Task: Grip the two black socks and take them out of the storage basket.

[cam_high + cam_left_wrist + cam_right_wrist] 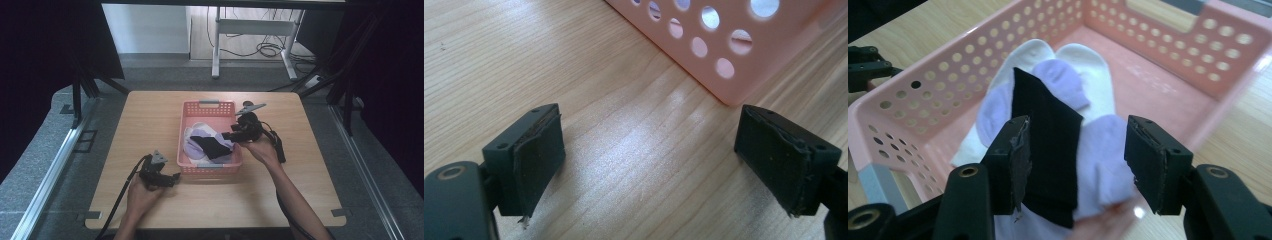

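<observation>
A pink perforated basket (pixel 186 111) stands mid-table and holds white, lilac and black socks. The black sock (pixel 1048 150) lies on top of a lilac sock (pixel 1100 160) and a white one (pixel 1088 70). My right gripper (pixel 1075 155) hovers over the basket's right rim (pixel 1233 105), open, jaws on either side of the black sock without touching it; the high view shows that gripper (pixel 234 135) at the basket's right edge. My left gripper (pixel 649 157) is open and low over bare wood, nothing between its jaws, just off the basket's near left corner (pixel 729 95), and appears in the high view (pixel 172 177).
The wooden table (pixel 150 115) has free room left and right of the basket. A black cable (pixel 122 195) trails from the left gripper toward the front edge. Beyond the table stand a white desk frame (pixel 252 30) and black frame struts (pixel 80 95).
</observation>
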`<state>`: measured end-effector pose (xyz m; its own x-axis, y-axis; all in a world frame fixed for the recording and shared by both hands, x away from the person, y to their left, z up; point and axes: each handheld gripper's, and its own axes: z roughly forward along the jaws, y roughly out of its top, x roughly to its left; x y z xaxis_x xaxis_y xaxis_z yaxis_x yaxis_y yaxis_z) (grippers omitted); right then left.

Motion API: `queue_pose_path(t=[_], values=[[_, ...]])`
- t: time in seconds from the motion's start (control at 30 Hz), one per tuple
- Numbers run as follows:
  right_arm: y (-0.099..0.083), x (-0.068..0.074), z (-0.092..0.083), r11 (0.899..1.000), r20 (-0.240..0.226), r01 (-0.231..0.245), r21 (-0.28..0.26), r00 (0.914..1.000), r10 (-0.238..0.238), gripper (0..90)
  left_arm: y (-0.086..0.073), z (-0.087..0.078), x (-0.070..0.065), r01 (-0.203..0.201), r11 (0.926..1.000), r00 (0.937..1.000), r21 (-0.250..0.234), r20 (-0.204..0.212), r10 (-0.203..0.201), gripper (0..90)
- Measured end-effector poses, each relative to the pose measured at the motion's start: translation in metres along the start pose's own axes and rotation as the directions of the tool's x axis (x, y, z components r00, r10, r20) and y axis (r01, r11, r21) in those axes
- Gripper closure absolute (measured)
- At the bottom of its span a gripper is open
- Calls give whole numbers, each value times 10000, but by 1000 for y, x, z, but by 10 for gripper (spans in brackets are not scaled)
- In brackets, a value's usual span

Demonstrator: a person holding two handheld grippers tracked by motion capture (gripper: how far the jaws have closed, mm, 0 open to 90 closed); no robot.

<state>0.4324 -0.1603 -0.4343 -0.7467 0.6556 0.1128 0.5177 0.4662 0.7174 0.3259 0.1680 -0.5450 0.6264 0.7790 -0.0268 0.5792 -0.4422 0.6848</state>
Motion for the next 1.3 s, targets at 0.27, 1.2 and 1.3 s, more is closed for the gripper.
queue_pose_path(t=[0.27,1.2,1.3], values=[[12,15,29,9985,-400,353,410,9986,-337,414,0,0,0,12,10000,10000,-12,2,-12,122],[18,37,106,9460,424,317,3227,9980,-479,743,0,0,0,6,10000,10000,17,22,-6,122],[19,38,102,9483,491,345,3154,9974,-526,793,0,0,0,7,10000,10000,15,22,-7,122]])
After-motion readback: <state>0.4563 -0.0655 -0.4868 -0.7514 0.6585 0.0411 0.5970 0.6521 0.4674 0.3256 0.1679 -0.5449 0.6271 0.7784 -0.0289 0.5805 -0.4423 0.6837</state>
